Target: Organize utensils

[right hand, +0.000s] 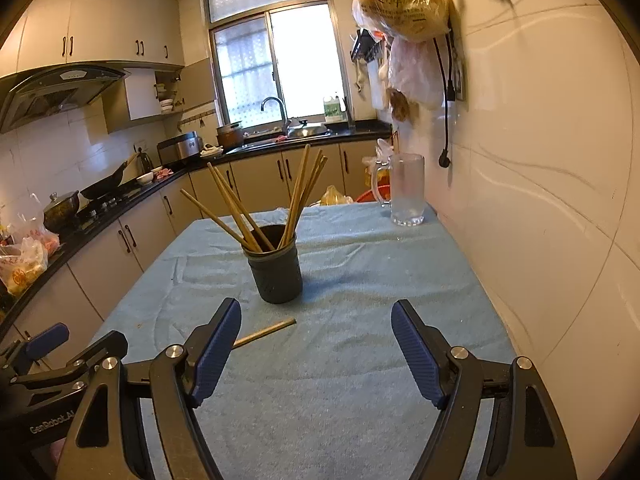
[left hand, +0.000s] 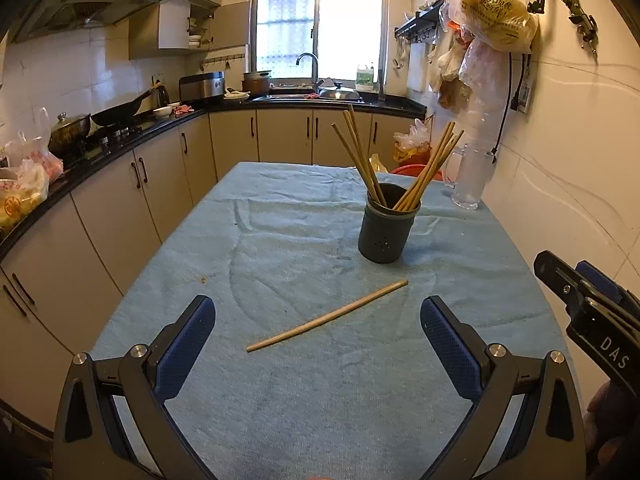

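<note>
A dark round utensil holder (left hand: 385, 232) (right hand: 276, 270) stands on the blue cloth with several wooden chopsticks (left hand: 362, 156) (right hand: 298, 196) leaning out of it. One loose chopstick (left hand: 326, 316) (right hand: 266, 332) lies flat on the cloth in front of the holder. My left gripper (left hand: 318, 318) is open, its blue pads wide apart, with the loose chopstick lying on the cloth ahead between them. My right gripper (right hand: 316, 328) is open and empty, a little short of the holder; its left finger hides the chopstick's near end. The right gripper's side (left hand: 592, 300) shows at the left wrist view's right edge.
A blue cloth (left hand: 320, 400) (right hand: 360, 272) covers the table. A clear glass mug (left hand: 470, 180) (right hand: 406, 190) stands at the far right corner by the tiled wall. Plastic bags (left hand: 496, 12) hang on that wall. Kitchen counters with pots run along the left.
</note>
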Demonstrator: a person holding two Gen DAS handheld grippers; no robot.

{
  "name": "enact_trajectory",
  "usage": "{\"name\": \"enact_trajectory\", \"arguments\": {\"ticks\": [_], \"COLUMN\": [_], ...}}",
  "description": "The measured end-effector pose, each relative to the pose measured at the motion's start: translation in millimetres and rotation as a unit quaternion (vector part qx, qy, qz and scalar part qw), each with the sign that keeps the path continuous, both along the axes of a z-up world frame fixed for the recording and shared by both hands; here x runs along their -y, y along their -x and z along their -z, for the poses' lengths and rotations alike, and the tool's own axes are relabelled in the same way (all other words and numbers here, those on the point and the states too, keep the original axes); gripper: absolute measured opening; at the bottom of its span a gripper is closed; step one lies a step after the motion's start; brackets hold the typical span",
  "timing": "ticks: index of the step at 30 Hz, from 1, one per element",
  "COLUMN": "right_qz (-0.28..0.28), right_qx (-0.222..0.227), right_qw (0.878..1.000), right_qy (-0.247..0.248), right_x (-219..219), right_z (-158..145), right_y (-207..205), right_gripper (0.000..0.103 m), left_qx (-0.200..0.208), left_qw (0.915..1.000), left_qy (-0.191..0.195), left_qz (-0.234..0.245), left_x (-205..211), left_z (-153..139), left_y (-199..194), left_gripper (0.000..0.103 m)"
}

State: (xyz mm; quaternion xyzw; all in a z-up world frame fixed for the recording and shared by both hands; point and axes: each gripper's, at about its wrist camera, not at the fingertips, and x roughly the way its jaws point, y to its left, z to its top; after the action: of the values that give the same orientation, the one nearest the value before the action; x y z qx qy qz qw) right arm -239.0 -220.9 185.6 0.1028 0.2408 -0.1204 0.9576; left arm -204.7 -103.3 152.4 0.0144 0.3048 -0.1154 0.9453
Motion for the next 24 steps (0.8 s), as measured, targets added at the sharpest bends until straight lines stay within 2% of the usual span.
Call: {"name": "enact_trajectory", "arguments": {"ticks": [10, 24], "right_qz": [0.005, 0.01], "right_qx": [0.003, 0.03], "right_qw": [1.0, 0.999], "right_qy": [-0.007, 0.004], "right_x": [2.9, 4.7], "right_z": [1.1, 0.5], "right_y": [-1.4, 2.7], "right_gripper": [0.082, 0.084], "left_qx": [0.003, 0.083], "left_qw": [1.0, 0.9965], "left_qy": [0.002, -0.009], "left_qz": [0.003, -0.011], "left_x": [0.7, -2.3], "left_z": [0.6, -9.9], "left_y": [-1.0, 9.2], "left_gripper": [0.102, 0.102]}}
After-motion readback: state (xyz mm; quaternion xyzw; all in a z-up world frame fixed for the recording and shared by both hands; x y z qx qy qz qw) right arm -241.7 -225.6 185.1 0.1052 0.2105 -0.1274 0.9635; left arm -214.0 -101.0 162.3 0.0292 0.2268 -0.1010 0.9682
